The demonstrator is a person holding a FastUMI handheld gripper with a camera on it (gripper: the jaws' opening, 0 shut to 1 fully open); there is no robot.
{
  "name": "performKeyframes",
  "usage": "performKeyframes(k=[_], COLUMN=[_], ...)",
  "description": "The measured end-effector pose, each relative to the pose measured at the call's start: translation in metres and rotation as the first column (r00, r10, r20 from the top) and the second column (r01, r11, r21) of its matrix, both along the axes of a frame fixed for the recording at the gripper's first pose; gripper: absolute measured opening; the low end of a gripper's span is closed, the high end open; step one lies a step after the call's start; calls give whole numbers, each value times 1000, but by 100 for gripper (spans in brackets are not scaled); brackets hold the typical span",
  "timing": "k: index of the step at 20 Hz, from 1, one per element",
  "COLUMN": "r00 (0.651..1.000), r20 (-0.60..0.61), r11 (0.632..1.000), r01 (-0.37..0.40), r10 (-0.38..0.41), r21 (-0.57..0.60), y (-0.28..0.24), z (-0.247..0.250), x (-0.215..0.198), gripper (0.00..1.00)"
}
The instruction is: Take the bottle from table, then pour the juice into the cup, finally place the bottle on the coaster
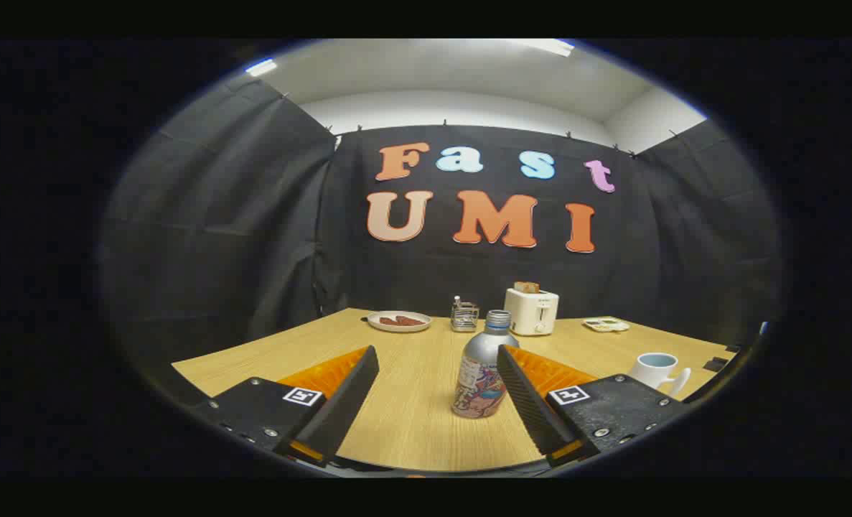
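Observation:
A silver bottle (481, 373) with a colourful label and a screw neck stands upright on the wooden table (411, 416), just ahead of my fingers and close to the right one. My gripper (438, 355) is open, with nothing pressed between its fingers. A white cup (657, 370) with a pale blue inside stands to the right, beyond the right finger. A small flat square piece (606, 324), perhaps the coaster, lies at the back right.
Along the table's far edge stand a white toaster (532, 311) with toast in it, a small wire rack (464, 316) and a plate (399, 321) with dark slices. Black cloth walls close the booth behind and on both sides.

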State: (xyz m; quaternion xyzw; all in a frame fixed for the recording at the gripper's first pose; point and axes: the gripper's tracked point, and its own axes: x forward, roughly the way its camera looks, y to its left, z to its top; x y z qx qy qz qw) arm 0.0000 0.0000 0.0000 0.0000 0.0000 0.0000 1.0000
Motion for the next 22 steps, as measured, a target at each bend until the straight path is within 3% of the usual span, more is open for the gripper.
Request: performKeyframes(k=[22], r00=[997], r20=[-50], r11=[997], r01=[54], r10=[-52], r21=[51], y=[-31], z=[-14], x=[9], gripper=[99])
